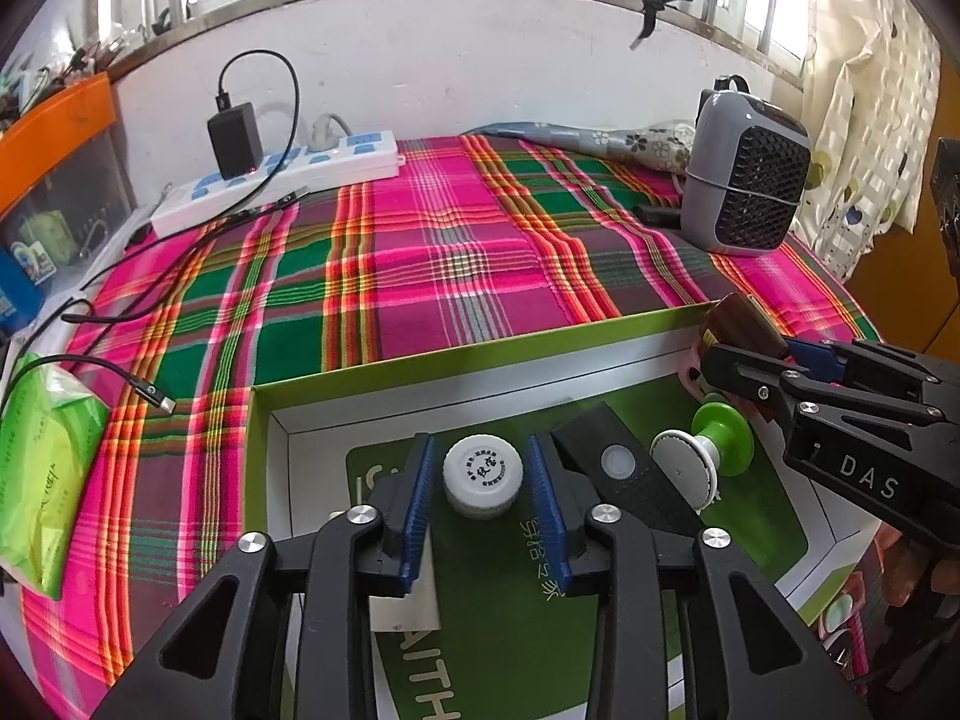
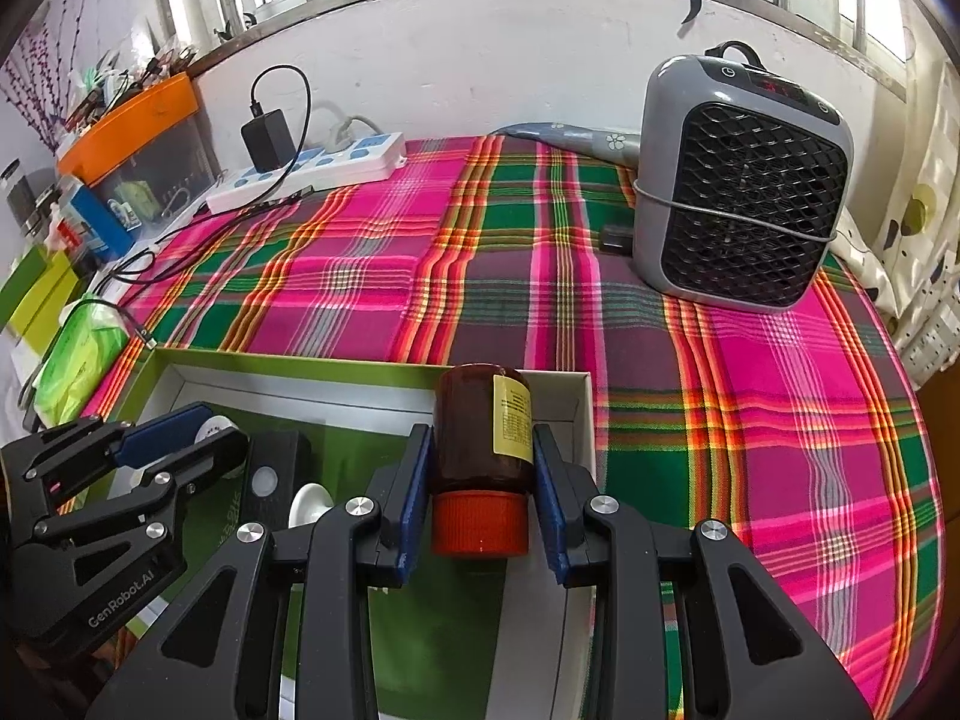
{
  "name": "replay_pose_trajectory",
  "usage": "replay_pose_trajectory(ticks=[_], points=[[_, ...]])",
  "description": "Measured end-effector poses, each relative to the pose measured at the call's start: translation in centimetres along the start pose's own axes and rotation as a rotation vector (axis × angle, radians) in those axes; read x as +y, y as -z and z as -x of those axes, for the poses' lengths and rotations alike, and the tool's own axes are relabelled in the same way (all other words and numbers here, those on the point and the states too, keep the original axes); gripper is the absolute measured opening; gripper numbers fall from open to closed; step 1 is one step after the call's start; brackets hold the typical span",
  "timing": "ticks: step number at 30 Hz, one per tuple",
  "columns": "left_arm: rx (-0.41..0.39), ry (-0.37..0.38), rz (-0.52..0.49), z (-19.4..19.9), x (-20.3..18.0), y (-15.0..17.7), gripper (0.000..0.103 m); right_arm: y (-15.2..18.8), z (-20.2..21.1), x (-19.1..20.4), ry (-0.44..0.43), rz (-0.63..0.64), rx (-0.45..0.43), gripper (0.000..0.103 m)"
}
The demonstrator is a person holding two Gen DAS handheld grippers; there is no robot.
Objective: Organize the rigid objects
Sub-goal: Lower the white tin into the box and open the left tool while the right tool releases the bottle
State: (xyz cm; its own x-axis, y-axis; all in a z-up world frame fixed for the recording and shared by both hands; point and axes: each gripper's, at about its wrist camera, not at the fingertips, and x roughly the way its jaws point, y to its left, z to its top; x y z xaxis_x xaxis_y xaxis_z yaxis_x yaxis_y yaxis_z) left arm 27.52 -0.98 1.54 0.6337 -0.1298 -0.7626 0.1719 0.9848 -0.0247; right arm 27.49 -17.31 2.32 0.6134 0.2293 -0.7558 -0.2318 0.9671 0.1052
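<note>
Blue pads [image 1: 420, 498]: ribbed, on black fingers of the left gripper [image 1: 483, 495]; parted, a gap visible on each side of the cap.
Left gripper state: partway wide, pressing on nothing, though the small white bottle stands between the fingers.
Small white bottle [image 1: 483, 477]: upright inside the box, round cap with dark print facing up, centred between the left pads.
Just right of left gripper: black flat device [image 1: 624, 474] with a round pale button, lying on the box floor.
Further right: green and white knob-shaped piece [image 1: 714, 447], on its side, touching or nearly touching the black device.
Right gripper [image 2: 480, 492]: narrow, clamped on the brown bottle, both pads against its sides.
Brown bottle [image 2: 483, 432]: yellow label, orange cap toward the camera, base pointing away; held over the far right corner of the box.
Box [image 1: 480, 354]: green outer rim, white inner walls, green printed floor; beneath both grippers.
Beyond the box: pink and green plaid cloth [image 2: 372, 276] over the table.
Far right of cloth: grey heater [image 2: 744, 186] with black mesh front, upright.
Far left of cloth: white power strip [image 1: 276, 183] with a black charger [image 1: 235, 141] plugged in, cable looping above.
Left of box: green packet of tissues [image 1: 42, 468] at the cloth's edge, cable ends near it.
Behind all: white wall under a barred window.
</note>
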Motion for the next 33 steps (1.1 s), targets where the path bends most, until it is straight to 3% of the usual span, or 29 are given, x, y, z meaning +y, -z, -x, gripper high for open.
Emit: replay_pose_trajectory(ticks=[18,21,33], points=[[-0.025,0.014,0.009,1.6,0.0,0.4,0.036,0.3,0.8,-0.1,-0.010,-0.023,-0.028,0.039],[-0.034,0.015,0.010,2.1,-0.1,0.6,0.036,0.3,1.2,0.0,-0.015,-0.023,-0.036,0.051],[-0.052,0.023,0.011,4.1,-0.5,1.3,0.036,0.8,2.1,0.3,-0.019,-0.033,-0.050,0.052]])
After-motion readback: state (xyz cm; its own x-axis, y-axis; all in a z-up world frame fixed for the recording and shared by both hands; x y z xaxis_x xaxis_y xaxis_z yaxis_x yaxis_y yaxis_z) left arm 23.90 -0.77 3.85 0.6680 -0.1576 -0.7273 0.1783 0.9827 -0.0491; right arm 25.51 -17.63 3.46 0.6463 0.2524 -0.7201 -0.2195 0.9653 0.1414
